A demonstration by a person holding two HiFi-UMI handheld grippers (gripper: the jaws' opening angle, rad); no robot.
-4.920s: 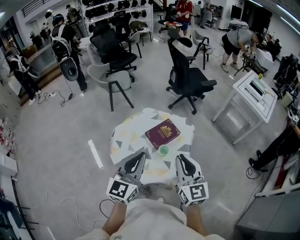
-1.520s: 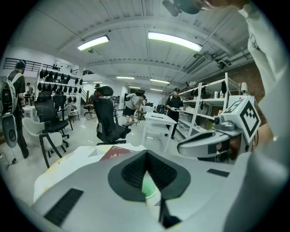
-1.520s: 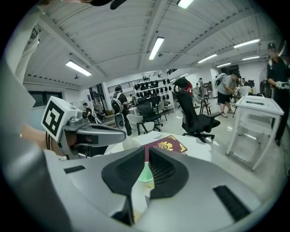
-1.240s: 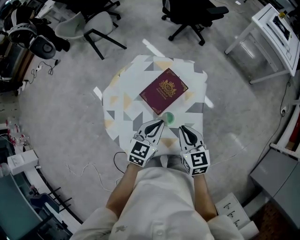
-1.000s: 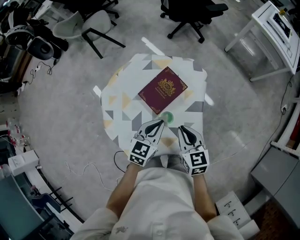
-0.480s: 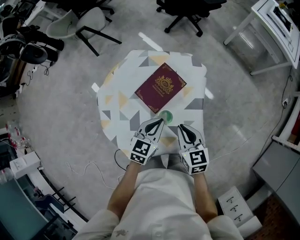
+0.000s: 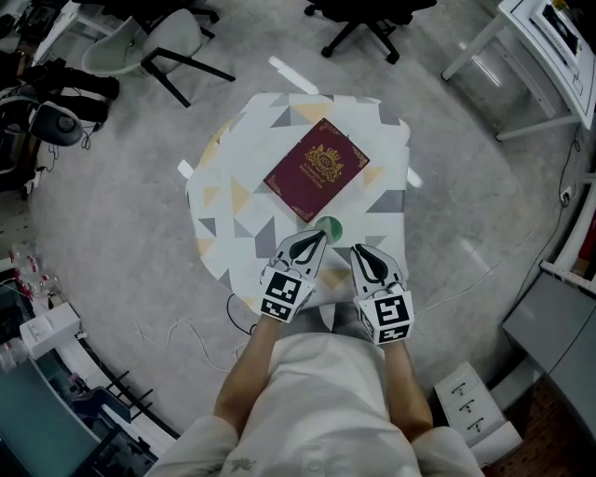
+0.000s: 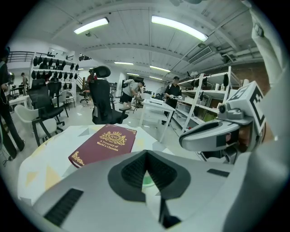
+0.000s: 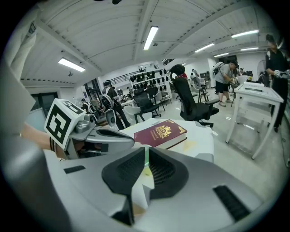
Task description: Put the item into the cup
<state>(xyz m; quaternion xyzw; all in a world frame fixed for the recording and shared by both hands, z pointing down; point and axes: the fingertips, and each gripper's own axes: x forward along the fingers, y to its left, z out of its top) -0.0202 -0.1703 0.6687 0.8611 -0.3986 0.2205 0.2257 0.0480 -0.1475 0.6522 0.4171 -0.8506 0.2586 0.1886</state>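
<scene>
A small green cup stands on the round table with its patterned cloth, just near of a maroon hardback book. My left gripper is shut and empty, its tip a little left of the cup. My right gripper is shut and empty too, just right of the cup and nearer to me. In the left gripper view the book lies ahead and a sliver of the cup shows below the meeting pads. In the right gripper view the book lies beyond the jaws. No loose small item shows.
Grey floor surrounds the table. A white chair and a black chair base stand beyond it. A white desk is at the far right, a cable trails at the near left, and a white box sits at the near right.
The head view has tipped down from the room to the table and drifted a little. Both grippers stay shut by the cup. Book and cup have not moved.
</scene>
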